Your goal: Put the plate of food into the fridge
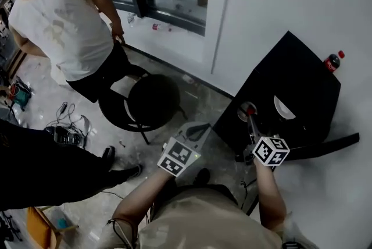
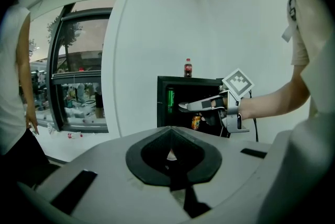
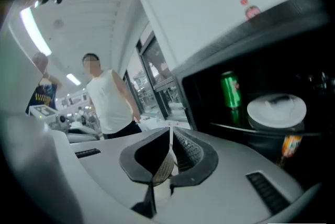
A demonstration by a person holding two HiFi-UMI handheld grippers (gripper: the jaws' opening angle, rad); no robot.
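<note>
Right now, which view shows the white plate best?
The right gripper view: the plate lies whole inside the fridge. The head view shows only a sliver; the left gripper view, none.

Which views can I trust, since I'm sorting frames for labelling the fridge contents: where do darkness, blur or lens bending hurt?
Head view: fairly sharp, but the fridge interior is near black, the plate just a pale crescent. Left gripper view: fisheye-bent walls, dark corners, fridge small and distant. Right gripper view: tilted and soft, plate washed out white, yet closest to the shelves.
</note>
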